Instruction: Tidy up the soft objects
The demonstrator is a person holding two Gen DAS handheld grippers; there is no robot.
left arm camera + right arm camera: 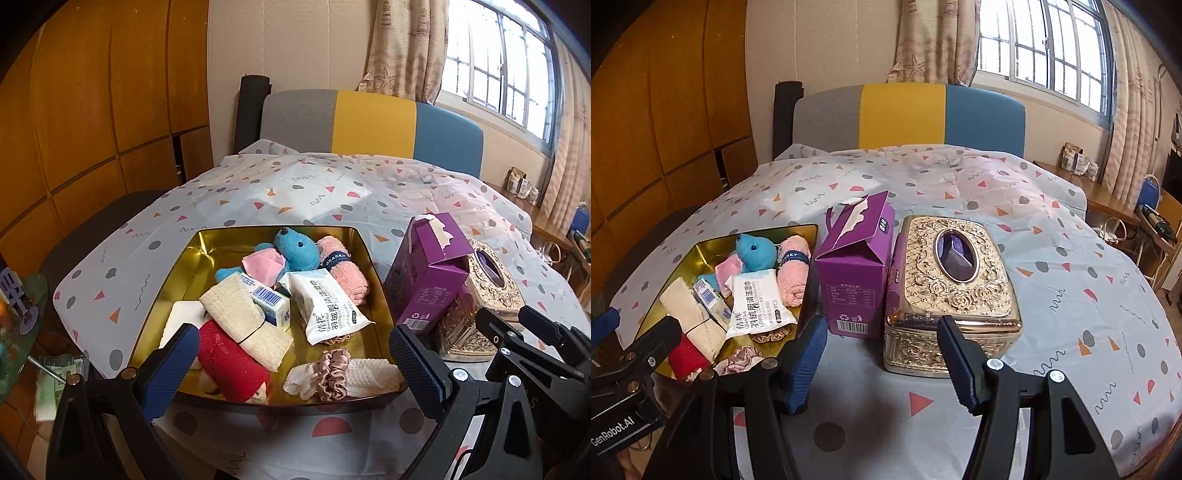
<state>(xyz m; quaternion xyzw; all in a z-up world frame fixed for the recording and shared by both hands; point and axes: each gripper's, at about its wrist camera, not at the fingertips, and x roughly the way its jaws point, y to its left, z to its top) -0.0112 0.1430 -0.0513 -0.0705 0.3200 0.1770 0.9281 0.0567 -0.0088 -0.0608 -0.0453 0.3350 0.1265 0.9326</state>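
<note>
A gold tin tray (207,247) (687,254) holds soft items: a blue plush toy (295,249) (755,253), a rolled pink towel (345,271) (792,275), a white wipes packet (327,308) (757,301), a beige bandage roll (243,319), a red cloth (232,363), a pink scrunchie (334,373) and a white cloth (373,371). My left gripper (295,363) is open and empty over the tray's near edge. My right gripper (882,360) is open and empty in front of the purple box (855,273) and the gold tissue box (955,291).
The patterned tablecloth (1071,295) covers the table. The purple box (430,273) and the gold tissue box (487,295) stand right of the tray. A grey, yellow and blue chair back (369,125) is behind. A wooden side table (1086,188) is at the right.
</note>
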